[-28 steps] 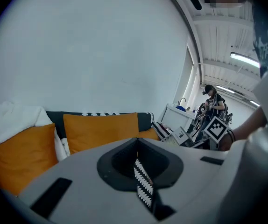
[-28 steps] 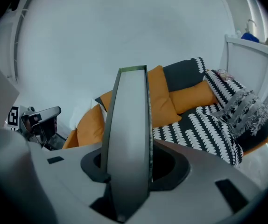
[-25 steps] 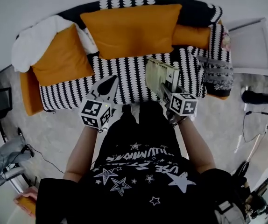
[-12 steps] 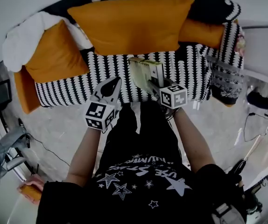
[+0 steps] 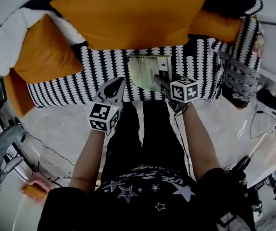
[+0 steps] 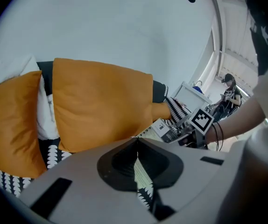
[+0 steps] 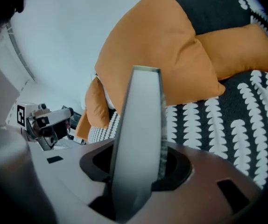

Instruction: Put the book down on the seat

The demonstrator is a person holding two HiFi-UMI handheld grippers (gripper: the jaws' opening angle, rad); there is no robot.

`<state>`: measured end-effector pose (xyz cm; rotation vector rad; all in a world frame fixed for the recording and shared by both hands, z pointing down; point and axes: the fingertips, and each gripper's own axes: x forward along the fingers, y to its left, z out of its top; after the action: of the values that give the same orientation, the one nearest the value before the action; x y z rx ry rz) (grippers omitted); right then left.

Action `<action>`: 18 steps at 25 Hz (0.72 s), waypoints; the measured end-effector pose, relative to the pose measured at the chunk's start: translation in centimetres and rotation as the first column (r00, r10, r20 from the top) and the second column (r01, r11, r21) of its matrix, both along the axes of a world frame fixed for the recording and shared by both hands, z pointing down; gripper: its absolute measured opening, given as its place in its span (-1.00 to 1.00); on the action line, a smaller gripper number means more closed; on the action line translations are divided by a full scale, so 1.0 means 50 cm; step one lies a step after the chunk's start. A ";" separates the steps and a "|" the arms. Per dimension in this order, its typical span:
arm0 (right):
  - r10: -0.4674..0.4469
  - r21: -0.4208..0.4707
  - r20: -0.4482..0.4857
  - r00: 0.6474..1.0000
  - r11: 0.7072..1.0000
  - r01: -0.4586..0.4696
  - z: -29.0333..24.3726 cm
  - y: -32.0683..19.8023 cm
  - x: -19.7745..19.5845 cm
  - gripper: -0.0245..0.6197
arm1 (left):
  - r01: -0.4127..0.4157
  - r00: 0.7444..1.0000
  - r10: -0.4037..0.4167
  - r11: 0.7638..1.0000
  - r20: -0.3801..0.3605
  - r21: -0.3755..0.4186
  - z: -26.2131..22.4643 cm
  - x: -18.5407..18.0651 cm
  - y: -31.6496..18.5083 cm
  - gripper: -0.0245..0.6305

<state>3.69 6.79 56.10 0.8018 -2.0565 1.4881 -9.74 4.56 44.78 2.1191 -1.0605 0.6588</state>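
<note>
A thin pale-covered book (image 5: 146, 70) hangs low over the black-and-white patterned sofa seat (image 5: 75, 83), just in front of the big orange cushion. My right gripper (image 5: 163, 83) has the book's near edge between its jaws, and the jaws are opening. In the right gripper view the book (image 7: 141, 120) rises edge-on out of the right gripper (image 7: 143, 158) and fills the gap. My left gripper (image 5: 117, 83) is shut and empty, at the seat's front edge left of the book. In the left gripper view the left gripper (image 6: 137, 142) points at the cushions, with the book (image 6: 162, 127) to the right.
A large orange cushion (image 5: 128, 13) leans on the backrest and a smaller one (image 5: 44, 49) lies at the left by a white blanket (image 5: 6, 44). An orange bolster (image 5: 219, 25) and a patterned armrest (image 5: 239, 69) close the right end. Cables lie on the floor (image 5: 51, 134).
The right gripper has carried the book leftward and down toward the seat, and the book now lies flatter. The left gripper has barely moved.
</note>
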 end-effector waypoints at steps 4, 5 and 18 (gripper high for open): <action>0.005 0.004 -0.033 0.999 1.000 -0.005 0.062 0.004 0.064 -0.26 | 0.015 1.000 -0.015 1.000 -0.008 -0.023 0.049 0.023 0.006 -0.90; 0.017 -0.002 -0.036 0.999 1.000 -0.017 0.076 0.004 0.076 -0.22 | 0.022 1.000 -0.022 0.999 -0.010 -0.028 0.059 0.027 0.007 -0.90; 0.124 0.077 -0.189 0.974 0.991 -0.111 0.096 -0.022 0.172 0.10 | 0.042 0.998 -0.044 0.997 -0.040 -0.063 0.069 0.063 0.031 -0.90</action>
<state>12.27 5.70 60.89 1.0671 -1.9512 1.3498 -6.58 6.13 48.23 2.0426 -1.0472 0.6173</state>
